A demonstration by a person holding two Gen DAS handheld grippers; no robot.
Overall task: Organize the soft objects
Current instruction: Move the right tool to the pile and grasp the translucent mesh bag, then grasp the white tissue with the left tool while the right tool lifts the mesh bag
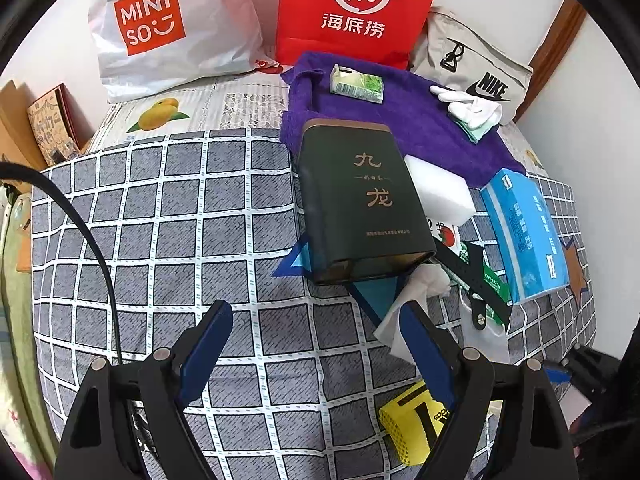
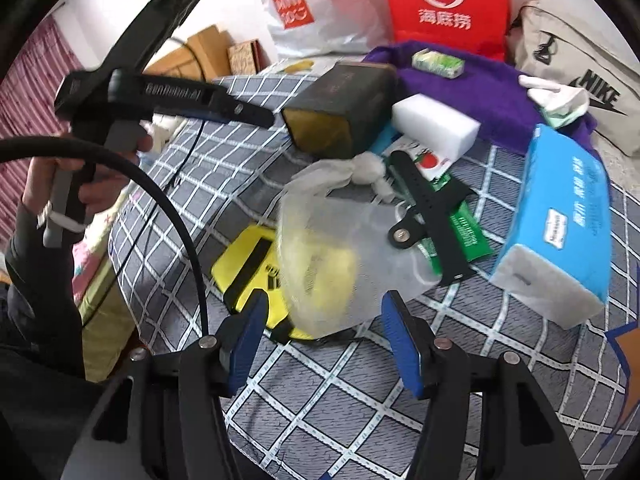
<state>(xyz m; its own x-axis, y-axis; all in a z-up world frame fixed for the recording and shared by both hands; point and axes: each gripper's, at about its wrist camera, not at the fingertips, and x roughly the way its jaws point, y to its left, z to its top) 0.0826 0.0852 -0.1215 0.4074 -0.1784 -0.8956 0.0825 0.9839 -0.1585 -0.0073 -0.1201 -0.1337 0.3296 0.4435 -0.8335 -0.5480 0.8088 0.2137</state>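
A purple towel lies at the back of the checked bed, also in the right wrist view. On it sit white gloves and a green tissue pack. A white sponge block, a blue tissue pack and a crumpled white tissue lie nearer. A clear plastic bag covers a yellow sock. My left gripper is open above the bedspread; its body shows in the right wrist view. My right gripper is open, just before the plastic bag.
A dark tea tin lies in the middle. A black strap and green packet lie beside it. A Miniso bag, red paper bag and Nike bag stand against the wall.
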